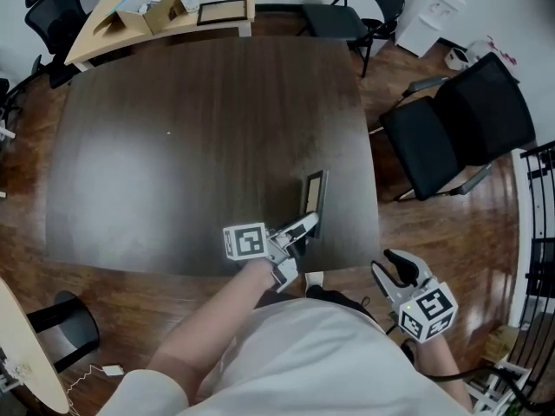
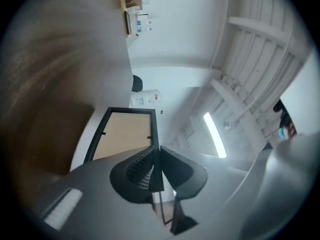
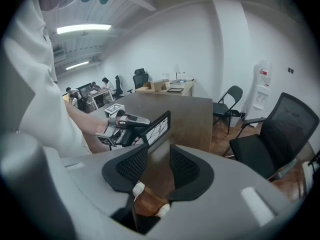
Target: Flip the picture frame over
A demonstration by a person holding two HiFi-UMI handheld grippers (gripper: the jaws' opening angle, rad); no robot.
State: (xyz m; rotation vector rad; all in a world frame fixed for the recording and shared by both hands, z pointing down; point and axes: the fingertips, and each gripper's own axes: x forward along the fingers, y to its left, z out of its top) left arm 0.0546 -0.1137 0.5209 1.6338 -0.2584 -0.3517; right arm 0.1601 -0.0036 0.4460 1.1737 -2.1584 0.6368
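The picture frame [image 1: 314, 193] stands on edge over the front right part of the dark, wood-grain table [image 1: 173, 146], showing from above as a narrow black strip. The left gripper [image 1: 299, 230] pinches its thin black rim, ribbed pads closed flat on either side. In the left gripper view, the frame's back is a smooth tan board inside a slim rectangular black border. The right gripper view shows its front, a pale face crossed by dark branching lines. The right gripper [image 1: 401, 271] hangs off the table's edge near a black mesh-backed office chair [image 1: 460, 128], its jaws spread apart with nothing between them.
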